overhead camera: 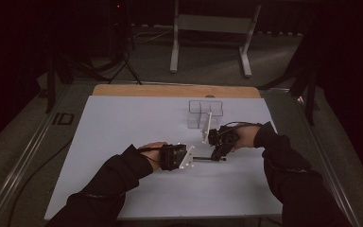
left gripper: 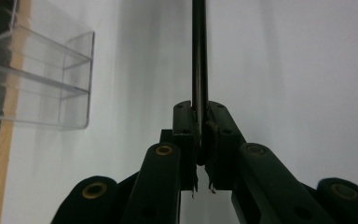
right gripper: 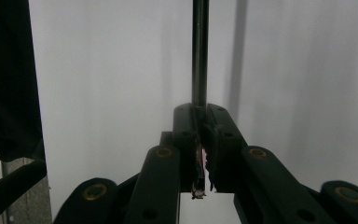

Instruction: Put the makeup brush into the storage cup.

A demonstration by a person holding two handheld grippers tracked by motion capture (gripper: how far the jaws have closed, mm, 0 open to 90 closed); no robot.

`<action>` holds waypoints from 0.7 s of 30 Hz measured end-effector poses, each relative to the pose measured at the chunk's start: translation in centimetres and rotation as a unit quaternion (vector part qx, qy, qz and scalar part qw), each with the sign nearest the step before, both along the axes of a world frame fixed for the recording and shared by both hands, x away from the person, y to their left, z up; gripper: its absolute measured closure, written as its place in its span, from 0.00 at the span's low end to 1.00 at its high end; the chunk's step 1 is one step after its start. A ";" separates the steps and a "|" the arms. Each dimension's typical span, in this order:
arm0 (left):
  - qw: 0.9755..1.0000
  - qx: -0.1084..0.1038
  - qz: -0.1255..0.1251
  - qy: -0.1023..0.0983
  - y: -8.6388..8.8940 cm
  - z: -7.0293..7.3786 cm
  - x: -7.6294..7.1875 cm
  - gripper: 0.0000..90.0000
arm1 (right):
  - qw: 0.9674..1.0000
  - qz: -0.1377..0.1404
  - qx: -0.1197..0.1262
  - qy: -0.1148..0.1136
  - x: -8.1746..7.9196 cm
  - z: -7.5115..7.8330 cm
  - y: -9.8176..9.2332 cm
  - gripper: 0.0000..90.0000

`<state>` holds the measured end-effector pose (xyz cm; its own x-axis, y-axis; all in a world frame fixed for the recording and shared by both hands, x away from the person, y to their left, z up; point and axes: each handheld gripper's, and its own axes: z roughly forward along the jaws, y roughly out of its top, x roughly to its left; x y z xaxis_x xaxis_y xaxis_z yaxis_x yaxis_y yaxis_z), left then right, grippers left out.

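Low over the white table (overhead camera: 123,142), a thin black rod (overhead camera: 209,158) spans both tools: the left gripper (overhead camera: 192,158) is clamped on one end, the right gripper (overhead camera: 216,155) pinches the other. Beyond stands a clear plastic compartment box (overhead camera: 205,113).

Clear divided plastic box (overhead camera: 205,113) just above frame centre on white table sheet (overhead camera: 123,132); wooden table edge (overhead camera: 175,91) behind it; grey metal stand (overhead camera: 212,28) at upper centre; dark floor around.
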<state>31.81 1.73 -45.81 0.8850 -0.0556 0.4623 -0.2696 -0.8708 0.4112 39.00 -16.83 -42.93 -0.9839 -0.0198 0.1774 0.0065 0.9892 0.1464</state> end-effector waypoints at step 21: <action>0.997 0.011 0.073 0.029 1.0 0.1 0.5 0.95 | 0.990 -0.047 0.092 -0.093 -0.3 3.3 -1.6 0.43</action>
<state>32.29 2.74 -45.72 0.9098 0.0662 0.4098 -0.1151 -0.9082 0.4023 38.66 -18.41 -39.66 -0.9982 0.0589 -0.0055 0.0538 0.9416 0.3324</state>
